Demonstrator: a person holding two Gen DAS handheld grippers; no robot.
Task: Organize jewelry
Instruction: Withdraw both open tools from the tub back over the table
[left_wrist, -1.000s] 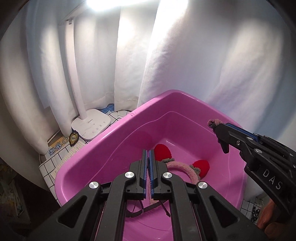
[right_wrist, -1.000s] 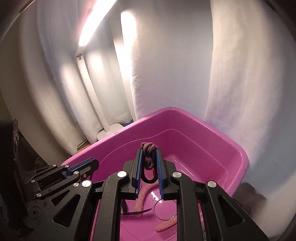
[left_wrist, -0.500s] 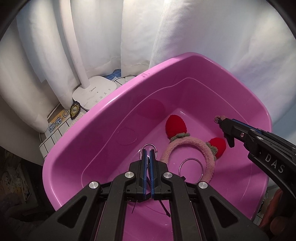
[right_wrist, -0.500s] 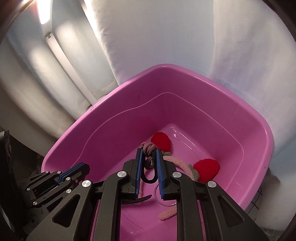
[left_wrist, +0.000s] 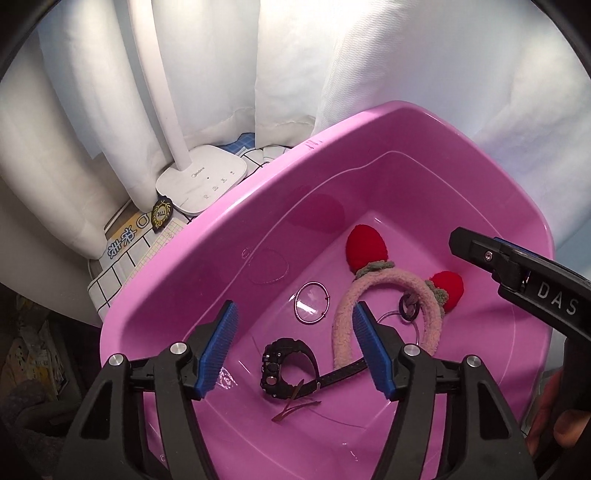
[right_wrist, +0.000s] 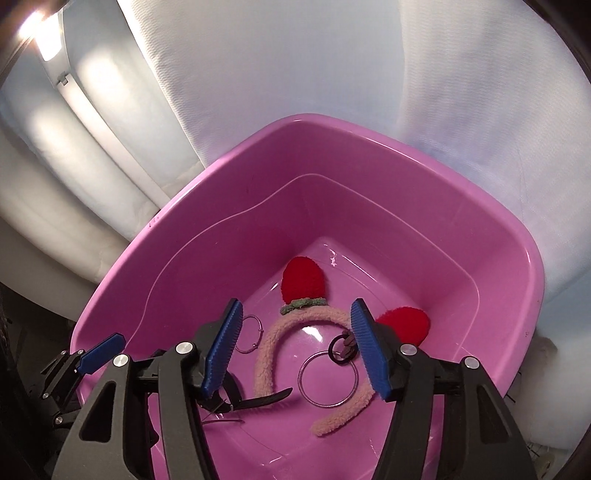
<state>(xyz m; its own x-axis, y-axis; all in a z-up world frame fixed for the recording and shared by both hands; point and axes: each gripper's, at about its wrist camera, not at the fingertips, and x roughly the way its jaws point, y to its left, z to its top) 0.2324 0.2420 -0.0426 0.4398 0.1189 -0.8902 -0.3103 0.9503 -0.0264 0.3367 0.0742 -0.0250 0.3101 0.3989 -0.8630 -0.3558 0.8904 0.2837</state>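
Note:
A pink plastic basin (left_wrist: 207, 280) (right_wrist: 207, 206) fills both views. On its floor lie a fuzzy pink headband with red ears (left_wrist: 391, 284) (right_wrist: 291, 323), a thin silver bangle (left_wrist: 311, 303) (right_wrist: 252, 334), a second, larger ring (right_wrist: 327, 378), a dark knotted hair tie (left_wrist: 408, 306) (right_wrist: 341, 349), a black watch (left_wrist: 280, 365) and a brown hair clip (left_wrist: 295, 404). My left gripper (left_wrist: 294, 305) hangs over the bangle, jaws opening, nothing between its pads. My right gripper (right_wrist: 295, 304) hangs over the headband, jaws opening, also with nothing between its pads.
A white desk lamp base (left_wrist: 201, 182) and a black-and-gold badge (left_wrist: 161, 216) sit on a checked cloth (left_wrist: 110, 277) left of the basin. White curtains (right_wrist: 295, 74) hang close behind. A person's fingers (left_wrist: 565, 424) show at the lower right.
Both grippers tipped down over the basin and went from shut to open. The bangle left the left jaws and the hair tie left the right jaws; both now lie in the basin.

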